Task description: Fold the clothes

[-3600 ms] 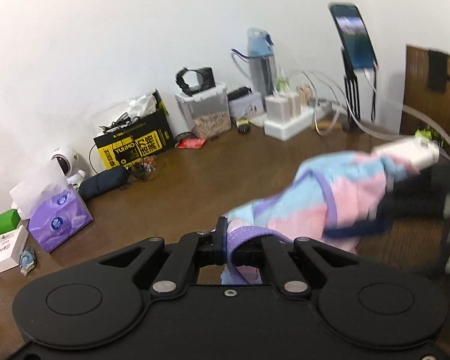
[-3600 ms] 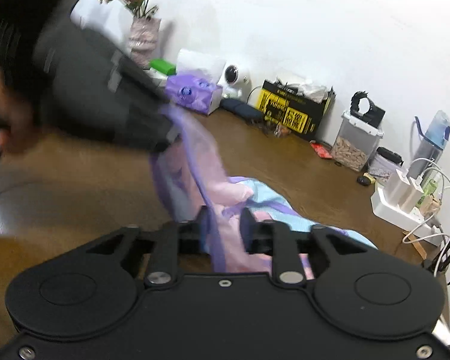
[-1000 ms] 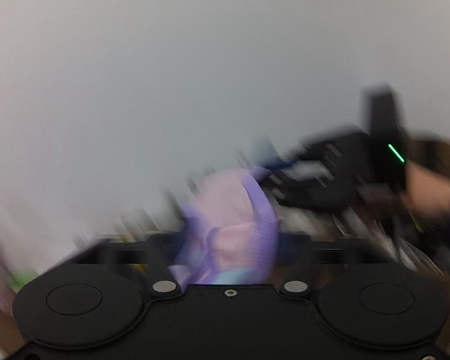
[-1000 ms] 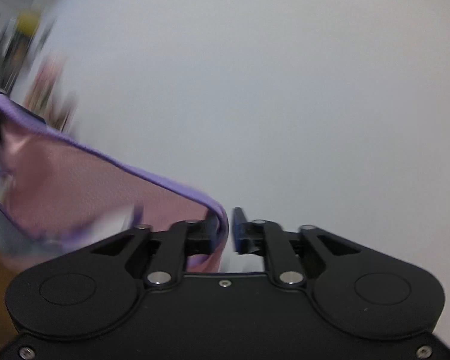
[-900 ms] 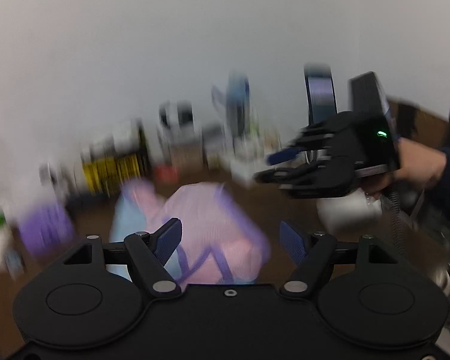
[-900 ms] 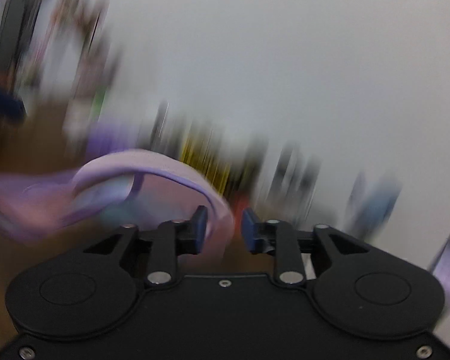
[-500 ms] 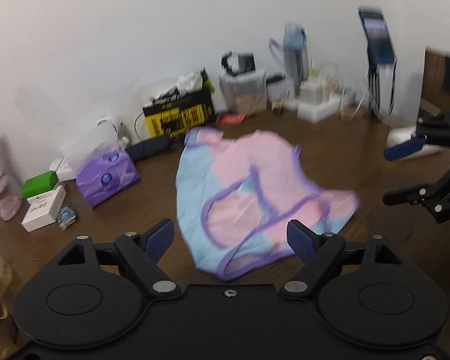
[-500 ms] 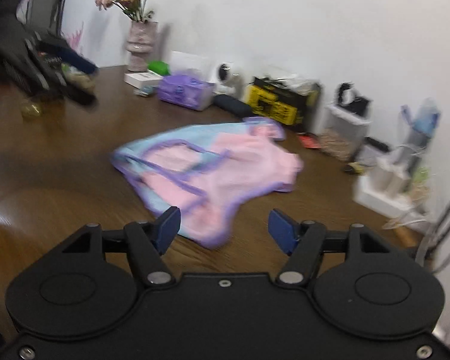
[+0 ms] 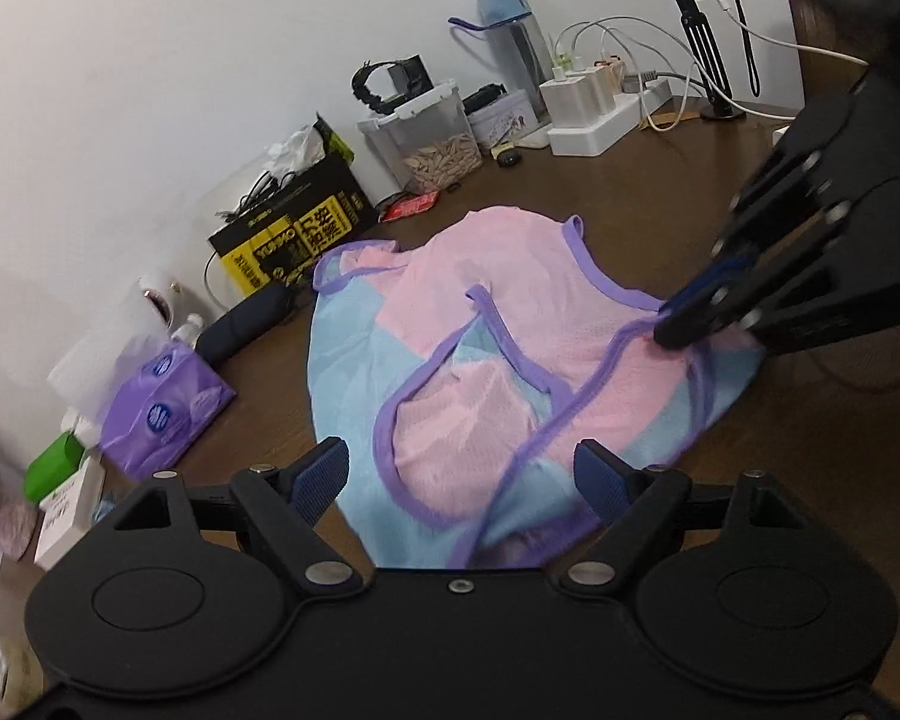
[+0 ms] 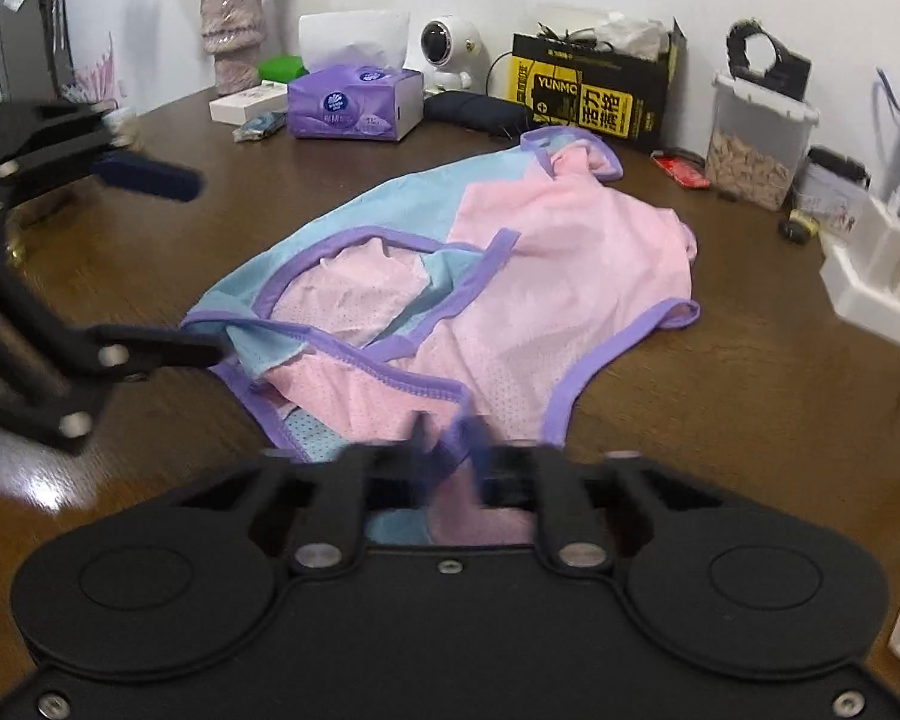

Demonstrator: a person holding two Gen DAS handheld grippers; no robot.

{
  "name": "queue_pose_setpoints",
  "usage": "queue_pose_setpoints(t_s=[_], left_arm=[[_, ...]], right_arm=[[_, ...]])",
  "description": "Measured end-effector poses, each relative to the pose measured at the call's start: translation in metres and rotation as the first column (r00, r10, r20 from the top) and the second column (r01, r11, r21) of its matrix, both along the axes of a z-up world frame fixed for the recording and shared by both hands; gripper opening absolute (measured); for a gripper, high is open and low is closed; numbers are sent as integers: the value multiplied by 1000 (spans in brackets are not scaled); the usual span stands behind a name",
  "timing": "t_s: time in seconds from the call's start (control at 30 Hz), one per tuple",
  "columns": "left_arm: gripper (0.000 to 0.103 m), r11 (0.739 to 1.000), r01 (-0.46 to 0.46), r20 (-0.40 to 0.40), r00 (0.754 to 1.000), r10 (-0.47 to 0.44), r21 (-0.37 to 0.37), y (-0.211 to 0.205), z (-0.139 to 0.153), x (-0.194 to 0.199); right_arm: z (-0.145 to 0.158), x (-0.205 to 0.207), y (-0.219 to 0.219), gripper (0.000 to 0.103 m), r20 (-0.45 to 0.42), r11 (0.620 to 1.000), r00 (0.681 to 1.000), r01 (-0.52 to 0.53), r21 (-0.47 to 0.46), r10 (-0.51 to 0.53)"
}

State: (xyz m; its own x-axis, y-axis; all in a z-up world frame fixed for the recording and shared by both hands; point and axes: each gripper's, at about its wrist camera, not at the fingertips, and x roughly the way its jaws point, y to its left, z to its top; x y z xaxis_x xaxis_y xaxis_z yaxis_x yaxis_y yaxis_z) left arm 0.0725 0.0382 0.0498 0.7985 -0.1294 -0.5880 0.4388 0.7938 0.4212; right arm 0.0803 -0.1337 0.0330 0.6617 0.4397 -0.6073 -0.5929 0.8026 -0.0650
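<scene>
The likeliest slip: the right tool (image 10: 447, 441) has just been closing and its fingertips now pinch the purple-trimmed edge of the garment (image 10: 510, 294) at the near side, while the left tool (image 9: 462, 474) stands spread with nothing gripped. A one-sided pull from here would probably drag the thin mesh across the bench (image 10: 720, 372) and bunch it rather than lay a clean fold. The fabric already lies rumpled, with an armhole loop and a turned-over flap in the middle, so a fold made now would likely trap those creases. The pinch also looks shallow (only the trim seems caught, and the fingertips are blurred), so the cloth might slide out under tension.

In the left wrist view the pink and blue garment lies flat on the bench, spreading from between the open fingers up toward 12 o'clock, its near hem just under them. The right tool (image 9: 690, 324) bites its edge at about 2 o'clock. In the right wrist view the garment runs from the fingertips toward 12 and 1 o'clock, with the left tool (image 10: 201, 267) at 9 o'clock, one finger above the cloth's left edge.
</scene>
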Motion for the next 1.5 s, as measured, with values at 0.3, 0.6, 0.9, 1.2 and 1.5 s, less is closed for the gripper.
queue_pose_setpoints(t_s=[0.3, 0.6, 0.9, 1.2, 1.5], left_arm=[[81, 991, 130, -13, 992, -129, 33, -10, -13, 8], [18, 968, 234, -59, 972, -229, 91, -34, -23, 2], [4, 997, 61, 111, 992, -67, 56, -45, 22, 5], [3, 998, -20, 147, 989, 28, -56, -47, 59, 12], [4, 995, -13, 144, 989, 28, -99, -57, 74, 12]], right_arm=[[25, -75, -8, 8, 324, 975, 920, -192, -112, 219], [-2, -105, -18, 8, 333, 953, 896, -245, -181, 294], [-10, -66, -28, 35, 240, 991, 962, 133, -10, -126], [-21, -63, -35, 45, 94, 937, 945, 291, 193, -313], [-34, -81, 1, 45, 26, 914, 969, 225, 338, -248]])
